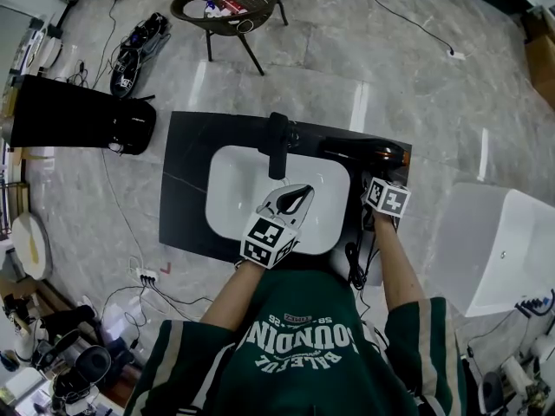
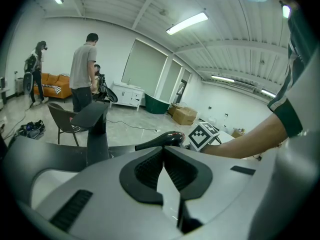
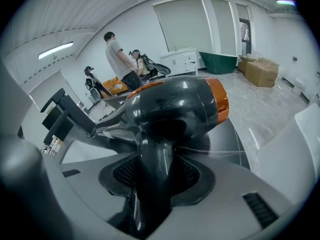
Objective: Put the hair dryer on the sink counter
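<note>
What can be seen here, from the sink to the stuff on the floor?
sink counter: one, black, middle of the floor
basin: one, white, set in the counter
faucet: one, black, basin's far edge
hair dryer: one, black with orange ring, counter's right end
chair: one, dark, beyond the counter
bag or cover: one, black, floor left of counter
tub: one, white, right of counter
power strip: one, white, floor near left
left gripper: one, pale grey, over the basin, jaws together, empty
right gripper: one, pale grey, jaws closed on the hair dryer's handle
</note>
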`<move>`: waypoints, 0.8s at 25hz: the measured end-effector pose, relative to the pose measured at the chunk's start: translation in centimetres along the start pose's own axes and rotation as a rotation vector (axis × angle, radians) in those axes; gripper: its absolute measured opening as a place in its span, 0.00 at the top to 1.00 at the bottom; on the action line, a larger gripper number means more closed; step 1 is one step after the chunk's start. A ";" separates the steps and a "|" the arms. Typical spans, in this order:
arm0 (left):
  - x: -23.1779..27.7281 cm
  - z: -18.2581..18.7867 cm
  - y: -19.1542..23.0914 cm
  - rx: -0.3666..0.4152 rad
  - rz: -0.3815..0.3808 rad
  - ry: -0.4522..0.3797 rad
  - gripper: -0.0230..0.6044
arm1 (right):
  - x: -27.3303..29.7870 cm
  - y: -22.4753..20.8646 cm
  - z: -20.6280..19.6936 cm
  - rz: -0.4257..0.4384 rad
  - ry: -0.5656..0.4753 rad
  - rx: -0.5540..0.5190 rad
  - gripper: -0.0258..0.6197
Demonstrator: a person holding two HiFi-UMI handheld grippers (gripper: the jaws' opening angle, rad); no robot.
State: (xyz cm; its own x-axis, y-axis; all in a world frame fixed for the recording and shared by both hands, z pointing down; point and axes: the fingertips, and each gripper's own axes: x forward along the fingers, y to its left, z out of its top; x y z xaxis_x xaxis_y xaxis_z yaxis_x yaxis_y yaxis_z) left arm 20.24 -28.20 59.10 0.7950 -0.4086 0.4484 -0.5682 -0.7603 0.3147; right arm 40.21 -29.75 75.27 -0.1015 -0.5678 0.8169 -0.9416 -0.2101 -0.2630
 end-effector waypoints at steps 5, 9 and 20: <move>-1.1 0.0 -0.8 0.010 0.010 -0.005 0.93 | -0.2 0.5 0.0 0.000 0.011 -0.008 0.63; -2.4 0.1 -1.3 0.026 0.028 -0.013 0.93 | -0.8 0.3 -0.2 -0.027 0.010 -0.025 0.60; -5.9 0.5 -4.1 0.076 0.067 -0.052 0.93 | -5.7 0.7 -0.6 -0.027 -0.094 -0.057 0.60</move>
State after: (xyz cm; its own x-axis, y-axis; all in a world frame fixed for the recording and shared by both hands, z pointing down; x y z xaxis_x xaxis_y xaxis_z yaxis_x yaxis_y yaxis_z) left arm 17.99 -22.88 54.77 0.7668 -0.4838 0.4218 -0.6042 -0.7659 0.2198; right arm 39.96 -26.17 70.71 -0.0476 -0.6350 0.7710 -0.9606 -0.1824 -0.2095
